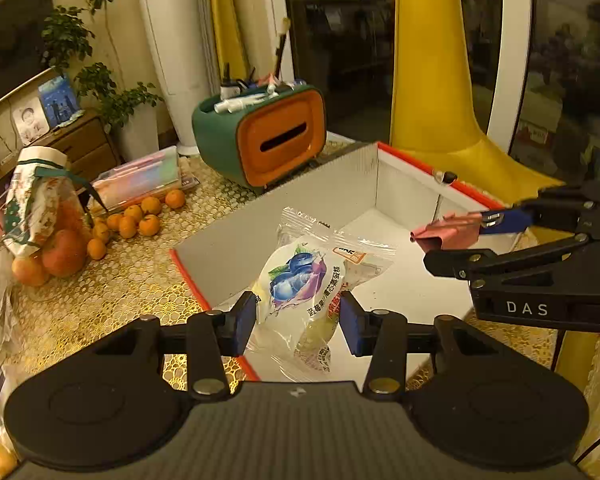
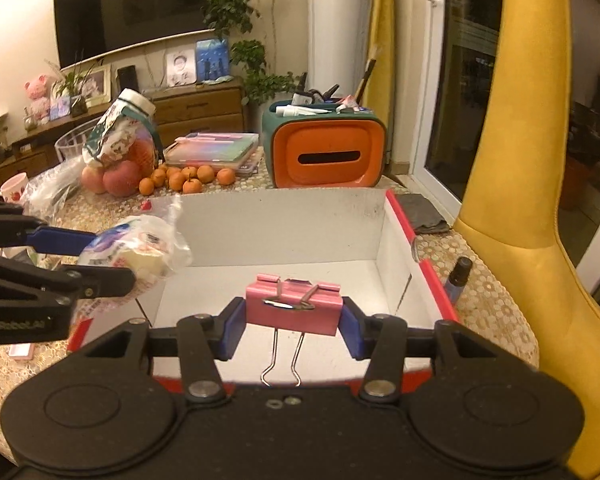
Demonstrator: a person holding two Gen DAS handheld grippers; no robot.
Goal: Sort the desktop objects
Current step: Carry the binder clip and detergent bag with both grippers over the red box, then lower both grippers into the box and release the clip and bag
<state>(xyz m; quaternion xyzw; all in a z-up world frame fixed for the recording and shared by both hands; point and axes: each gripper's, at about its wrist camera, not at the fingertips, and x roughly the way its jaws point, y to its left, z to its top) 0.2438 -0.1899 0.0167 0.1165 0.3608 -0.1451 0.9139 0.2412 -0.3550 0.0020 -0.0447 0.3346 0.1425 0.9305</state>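
Landmark: the white cardboard box [image 2: 284, 224] with red-edged rim, open top, on the gold-patterned table [image 1: 112, 280].

Left gripper [image 1: 298, 320]: jaws part-closed, blue pads pressed on either side of a clear snack packet [image 1: 300, 276]. The packet's long axis runs away from the gripper, its crimped end pointing toward the box's far corner. It hangs over the box's near-left rim, above the floor of the box, not resting on it.

Right gripper [image 2: 292, 322]: jaws part-closed, clamped on the two ends of a pink binder clip [image 2: 294, 306]. The clip's long axis lies crosswise between the pads; its wire handles hang down toward the camera. It is held over the near part of the box, above the floor.

In the left view the right gripper comes in over the box's right rim; packet and clip are apart.

Box floor bare and white as far as seen; walls stand on the far and right sides.

Beyond the box's far wall: a green-and-orange tissue holder [image 2: 326, 152], close. Left of the box: small oranges [image 1: 140, 218] and apples [image 1: 62, 254]. Just outside the right wall: a small dark bottle [image 2: 458, 278]. A yellow chair [image 2: 520, 184] stands right of the box.
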